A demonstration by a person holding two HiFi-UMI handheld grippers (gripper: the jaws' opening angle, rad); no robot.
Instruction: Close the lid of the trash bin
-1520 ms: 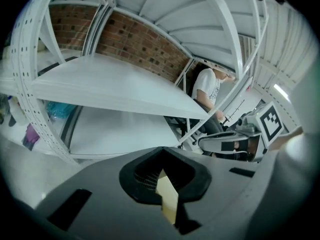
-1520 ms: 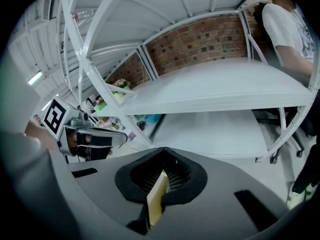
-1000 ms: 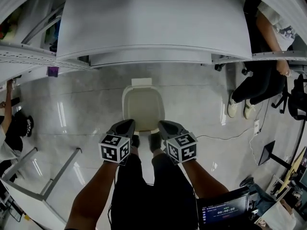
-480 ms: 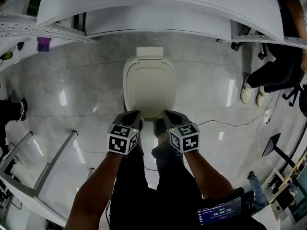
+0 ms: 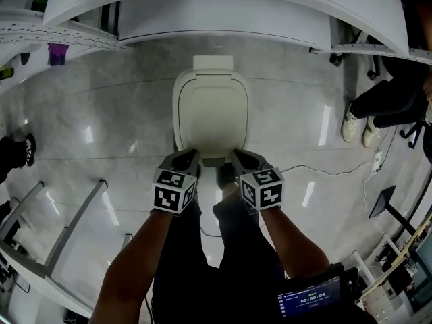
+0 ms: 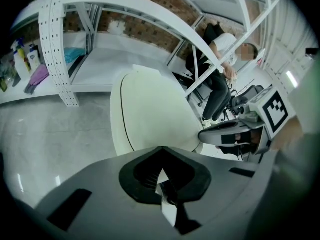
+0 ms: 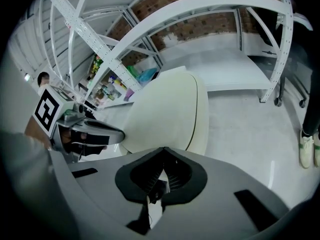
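Observation:
A cream trash bin (image 5: pixel 210 110) stands on the pale floor in front of me, its lid (image 5: pixel 210 113) lying flat on top. My left gripper (image 5: pixel 187 156) and right gripper (image 5: pixel 237 156) hover side by side at the bin's near edge, both shut with nothing between the jaws. I cannot tell whether they touch the bin. In the left gripper view the lid (image 6: pixel 150 114) fills the middle, past the closed left gripper (image 6: pixel 161 150), with the right gripper (image 6: pixel 225 131) beside it. The right gripper view shows the lid (image 7: pixel 165 109) beyond the right gripper (image 7: pixel 162 153), and the left gripper (image 7: pixel 95 131) at left.
A white shelving rack (image 5: pixel 223 9) stands right behind the bin. A seated person's legs and white shoes (image 5: pixel 358 123) are at the right. A cable (image 5: pixel 324 174) runs over the floor there. A metal frame (image 5: pixel 74 225) lies at the left, a screen (image 5: pixel 307 302) at lower right.
The view has drawn closer, so the bin looks larger and its flat lid shows plainly. Both grippers have kept to the bin's near edge, still shut.

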